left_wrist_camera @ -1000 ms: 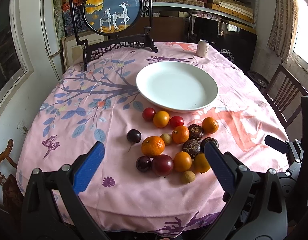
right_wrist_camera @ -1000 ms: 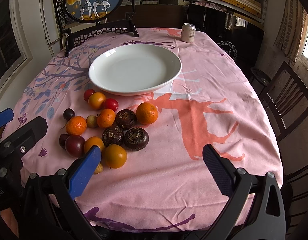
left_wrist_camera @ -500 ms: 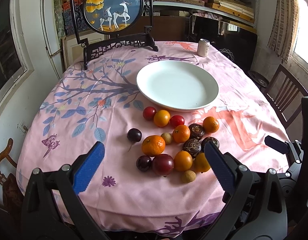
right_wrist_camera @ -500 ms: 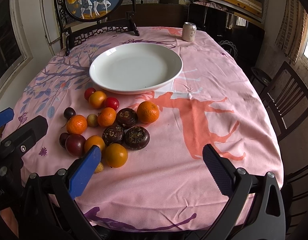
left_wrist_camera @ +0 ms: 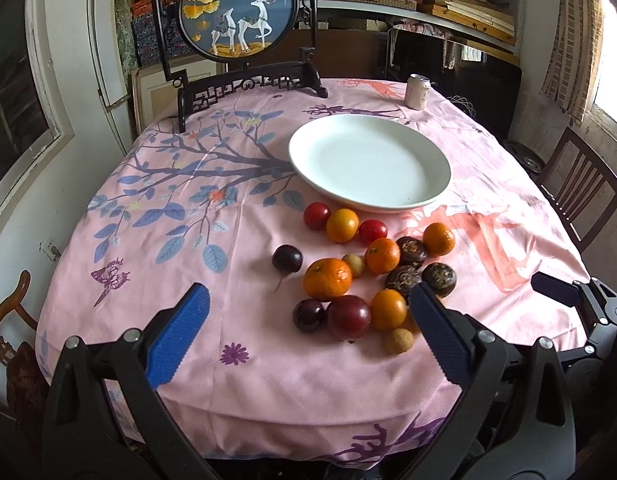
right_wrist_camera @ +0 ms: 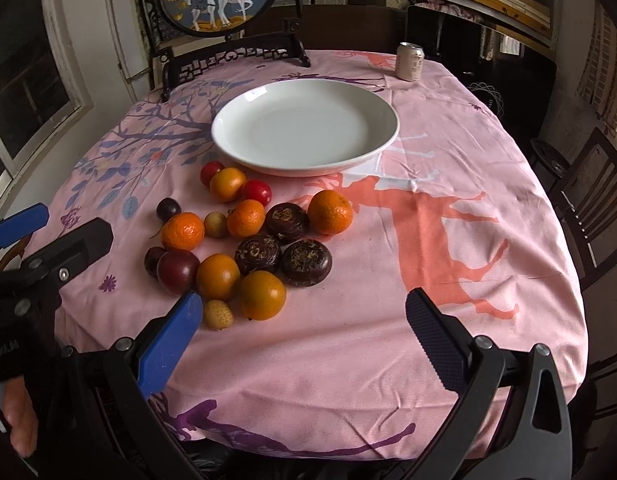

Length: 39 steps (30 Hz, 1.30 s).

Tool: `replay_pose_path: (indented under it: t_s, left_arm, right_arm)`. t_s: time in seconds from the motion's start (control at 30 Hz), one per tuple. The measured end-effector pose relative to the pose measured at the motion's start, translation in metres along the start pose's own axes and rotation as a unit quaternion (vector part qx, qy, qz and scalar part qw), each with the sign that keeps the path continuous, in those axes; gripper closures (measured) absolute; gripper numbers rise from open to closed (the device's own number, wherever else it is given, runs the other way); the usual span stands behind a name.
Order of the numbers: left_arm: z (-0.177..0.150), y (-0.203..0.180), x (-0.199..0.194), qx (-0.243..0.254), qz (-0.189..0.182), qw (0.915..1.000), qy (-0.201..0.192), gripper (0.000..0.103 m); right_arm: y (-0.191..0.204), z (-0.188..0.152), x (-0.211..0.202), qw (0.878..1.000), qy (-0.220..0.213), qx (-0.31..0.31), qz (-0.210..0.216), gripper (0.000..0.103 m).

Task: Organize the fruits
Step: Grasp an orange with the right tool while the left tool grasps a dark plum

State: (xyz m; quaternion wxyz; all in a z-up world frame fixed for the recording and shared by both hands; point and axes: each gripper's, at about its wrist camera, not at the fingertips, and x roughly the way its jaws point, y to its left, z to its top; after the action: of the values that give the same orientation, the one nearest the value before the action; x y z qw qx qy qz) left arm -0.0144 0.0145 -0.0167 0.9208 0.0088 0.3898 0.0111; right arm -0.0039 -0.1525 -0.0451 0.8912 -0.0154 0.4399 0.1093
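Two grippers, both spread wide and carrying nothing. Left gripper (left_wrist_camera: pixel 308 296) poised low over the near edge of the desk (left_wrist_camera: pixel 188 240), blue pads framing the near left part of the fruit cluster. Right gripper (right_wrist_camera: pixel 304 298) likewise at the near edge, with its left pad just beside a small tan longan (right_wrist_camera: pixel 218 314) and an orange (right_wrist_camera: pixel 262 295) lying between the pads in its view.

Little changed over the last second: only a slight creep forward and leftward of both grippers, shown by the whole scene sliding a touch right and up in each wrist view. No fruit displaced; same loose heap as a second ago. No closing of either gripper.

Outward from the pads: a dark red plum (left_wrist_camera: pixel 349 317) and a large mandarin (left_wrist_camera: pixel 328 279) nearest the left gripper, then three brown ridged fruits (right_wrist_camera: pixel 306 262) toward the right, then small red and yellow fruits at the far edge of the heap, almost touching the white plate (left_wrist_camera: pixel 436 196). Plate bare, just beyond the fruit. Farther still, a drinks can (left_wrist_camera: pixel 418 91) and a round deer screen (left_wrist_camera: pixel 238 8), well apart from the work.

Judged from this: sorting not yet begun, merely an approach; first pick probably among the nearest fruits.
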Motion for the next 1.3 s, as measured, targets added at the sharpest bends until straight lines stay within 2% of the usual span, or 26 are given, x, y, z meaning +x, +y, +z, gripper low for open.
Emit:
replay_pose_path:
  t_s: [0.07, 0.13, 0.2, 0.33, 0.43, 0.47, 0.5, 0.57, 0.67, 0.87, 0.9, 0.93, 1.0, 1.07, 1.1, 1.13, 1.23, 1.3]
  left_arm:
    - [-0.013, 0.015, 0.007, -0.007, 0.013, 0.9999, 0.008, 0.002]
    - [-0.026, 0.031, 0.017, -0.019, 0.025, 0.9992, 0.026, 0.002]
    - [-0.037, 0.044, 0.026, -0.036, 0.027, 0.9978, 0.048, 0.002]
    - [-0.045, 0.06, 0.035, -0.06, 0.023, 0.9956, 0.068, 0.002]
    - [-0.045, 0.059, 0.039, -0.055, 0.023, 0.9957, 0.07, 0.002]
    - [-0.045, 0.056, 0.041, -0.052, 0.019, 0.9957, 0.075, 0.002]
    - [-0.046, 0.054, 0.045, -0.049, 0.014, 0.9957, 0.078, 0.002]
    - [-0.046, 0.049, 0.051, -0.041, 0.008, 0.9955, 0.085, 0.002]
    - [-0.046, 0.043, 0.062, -0.033, 0.013, 0.9953, 0.09, 0.002]
    - [-0.043, 0.029, 0.085, 0.001, 0.021, 0.9962, 0.084, 0.002]
    - [-0.042, 0.027, 0.09, 0.004, 0.015, 0.9961, 0.087, 0.006]
    - [-0.042, 0.026, 0.094, 0.003, 0.009, 0.9961, 0.088, 0.014]
    - [-0.04, 0.024, 0.099, -0.001, -0.002, 0.9971, 0.076, 0.02]
    - [-0.036, 0.02, 0.1, 0.005, -0.015, 0.9975, 0.068, 0.032]
    - [-0.034, 0.019, 0.1, 0.008, -0.028, 0.9974, 0.066, 0.043]
    - [-0.032, 0.017, 0.1, 0.009, -0.038, 0.9972, 0.064, 0.048]
    - [-0.03, 0.015, 0.102, 0.009, -0.052, 0.9969, 0.058, 0.056]
    - [-0.029, 0.015, 0.103, 0.007, -0.059, 0.9966, 0.057, 0.057]
  right_arm:
    - [0.0, -0.011, 0.003, 1.0, -0.001, -0.009, 0.019, 0.001]
    - [-0.003, -0.018, 0.008, 0.999, 0.004, -0.005, 0.04, 0.007]
    - [-0.005, -0.02, 0.016, 0.998, 0.014, 0.002, 0.06, 0.026]
    - [0.006, -0.018, 0.034, 0.996, 0.034, -0.013, 0.081, 0.039]
    - [0.011, -0.014, 0.047, 0.996, 0.035, -0.017, 0.074, 0.047]
    - [0.01, -0.011, 0.05, 0.997, 0.028, -0.011, 0.076, 0.06]
    - [0.008, -0.009, 0.055, 0.997, 0.031, -0.008, 0.073, 0.065]
    - [0.007, -0.006, 0.071, 0.996, 0.052, -0.007, 0.076, 0.065]
    - [0.011, -0.006, 0.072, 0.996, 0.046, -0.022, 0.067, 0.067]
    - [-0.003, -0.018, 0.044, 0.998, 0.045, -0.015, 0.046, 0.068]
    - [-0.009, -0.02, 0.042, 0.998, 0.047, -0.006, 0.043, 0.068]
    - [-0.015, -0.021, 0.04, 0.998, 0.048, 0.001, 0.04, 0.068]
    - [-0.025, -0.024, 0.04, 0.998, 0.052, 0.014, 0.041, 0.068]
    - [-0.029, -0.025, 0.042, 0.997, 0.057, 0.024, 0.046, 0.068]
    - [-0.029, -0.025, 0.042, 0.997, 0.058, 0.024, 0.048, 0.067]
    - [-0.029, -0.026, 0.043, 0.997, 0.059, 0.024, 0.05, 0.067]
    - [-0.027, -0.026, 0.044, 0.996, 0.062, 0.021, 0.053, 0.068]
    - [-0.026, -0.025, 0.046, 0.996, 0.064, 0.02, 0.053, 0.067]
